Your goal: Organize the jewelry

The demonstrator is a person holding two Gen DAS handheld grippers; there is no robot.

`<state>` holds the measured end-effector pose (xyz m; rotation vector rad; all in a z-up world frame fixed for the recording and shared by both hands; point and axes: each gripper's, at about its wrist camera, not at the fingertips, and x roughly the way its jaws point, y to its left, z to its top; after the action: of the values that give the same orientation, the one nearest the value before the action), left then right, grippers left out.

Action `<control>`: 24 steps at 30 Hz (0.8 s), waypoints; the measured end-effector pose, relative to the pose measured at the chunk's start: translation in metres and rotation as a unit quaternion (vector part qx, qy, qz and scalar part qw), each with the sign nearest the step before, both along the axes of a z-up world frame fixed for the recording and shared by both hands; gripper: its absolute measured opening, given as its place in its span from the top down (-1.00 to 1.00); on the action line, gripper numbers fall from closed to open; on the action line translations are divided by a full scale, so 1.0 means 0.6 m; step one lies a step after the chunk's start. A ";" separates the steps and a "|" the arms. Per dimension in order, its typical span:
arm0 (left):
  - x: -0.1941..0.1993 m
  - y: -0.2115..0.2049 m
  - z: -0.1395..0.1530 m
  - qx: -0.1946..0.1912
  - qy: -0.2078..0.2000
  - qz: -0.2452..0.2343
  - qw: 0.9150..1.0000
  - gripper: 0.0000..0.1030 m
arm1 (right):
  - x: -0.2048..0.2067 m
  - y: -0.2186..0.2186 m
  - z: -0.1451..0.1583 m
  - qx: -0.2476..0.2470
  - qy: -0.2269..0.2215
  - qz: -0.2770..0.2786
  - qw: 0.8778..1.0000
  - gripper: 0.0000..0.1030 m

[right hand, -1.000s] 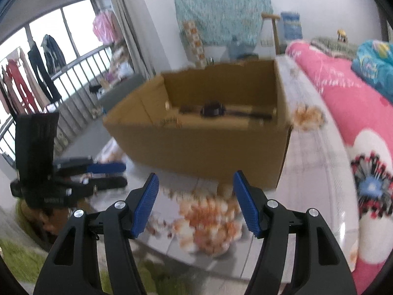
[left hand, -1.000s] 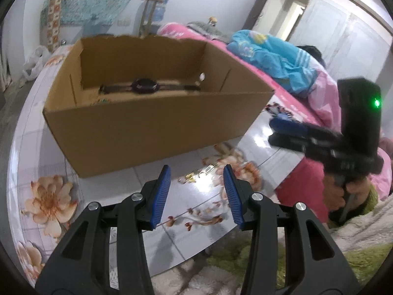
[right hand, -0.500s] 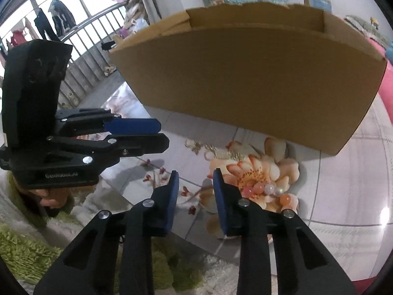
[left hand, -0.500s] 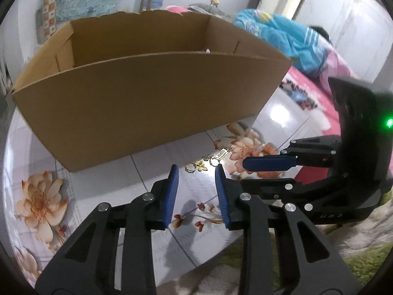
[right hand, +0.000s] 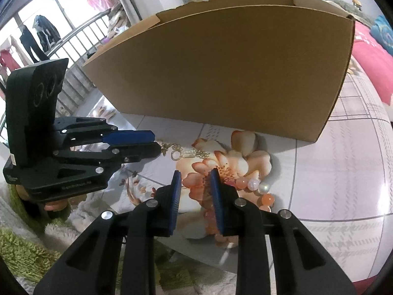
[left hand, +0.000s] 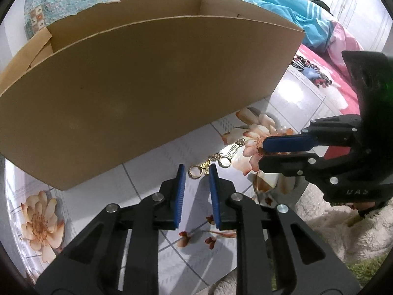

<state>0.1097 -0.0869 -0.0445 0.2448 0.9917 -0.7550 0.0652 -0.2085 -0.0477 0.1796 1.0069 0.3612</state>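
Grippers both narrow, jaws closing, nothing pinched. Left gripper (left hand: 196,169) at lower centre, gold chain (left hand: 216,158) just ahead of its tips on the tabletop (left hand: 152,172). Right gripper (right hand: 195,175) over the flower print, bead bracelet (right hand: 255,189) just right of its right finger. Box (left hand: 147,86) fills the upper frame behind.

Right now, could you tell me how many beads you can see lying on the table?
5 beads show, clustered on the flower print right of the right gripper: three orange, two pale. More may be hidden behind its fingers.
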 end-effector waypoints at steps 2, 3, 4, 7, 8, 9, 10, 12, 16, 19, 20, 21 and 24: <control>0.002 -0.001 0.000 0.000 0.001 0.000 1.000 0.65 | 0.003 0.010 0.000 0.001 -0.001 -0.002 1.000 0.52; 0.003 -0.002 -0.001 0.001 0.001 0.000 1.000 0.65 | 0.003 0.008 0.000 0.000 0.000 -0.001 1.000 0.52; 0.003 -0.001 0.000 0.002 0.001 -0.001 1.000 0.65 | 0.002 0.006 0.000 0.001 -0.001 -0.001 1.000 0.52; 0.003 -0.001 -0.002 0.009 -0.007 0.000 1.000 0.80 | -0.001 0.006 0.000 0.002 -0.001 -0.003 1.000 0.52; 0.004 0.000 -0.002 0.011 -0.010 0.000 1.000 0.85 | -0.003 -0.005 0.001 0.002 -0.001 -0.003 1.000 0.52; 0.005 0.001 -0.002 0.010 -0.009 0.002 1.000 0.90 | -0.005 -0.008 0.002 0.001 -0.001 -0.004 1.000 0.52; 0.007 0.003 -0.001 0.006 -0.005 0.003 1.000 0.93 | -0.007 -0.013 0.003 0.002 -0.002 -0.004 1.000 0.52; 0.009 0.006 -0.002 0.001 0.000 0.003 1.000 0.97 | -0.009 -0.020 0.003 0.002 -0.003 -0.005 1.000 0.52; 0.006 0.009 -0.002 -0.001 -0.003 0.002 1.000 1.00 | -0.010 -0.019 0.008 0.000 -0.007 -0.004 1.000 0.52; 0.005 0.014 -0.003 -0.006 -0.001 0.004 1.000 1.00 | -0.010 -0.016 0.011 0.000 -0.010 -0.001 1.000 0.52; 0.005 0.016 -0.004 -0.006 0.000 0.006 1.000 1.00 | -0.010 -0.015 0.012 -0.001 -0.011 0.001 1.000 0.52; 0.006 0.018 -0.004 -0.007 0.001 0.008 1.000 1.00 | -0.009 -0.013 0.012 -0.001 -0.011 0.003 1.000 0.52; 0.006 0.027 -0.001 -0.016 0.006 0.011 1.000 1.00 | -0.009 -0.007 0.015 -0.003 -0.014 0.009 1.000 0.52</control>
<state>0.1134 -0.0709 -0.0453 0.2022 0.9916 -0.7523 0.0600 -0.2127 -0.0387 0.1596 0.9827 0.3766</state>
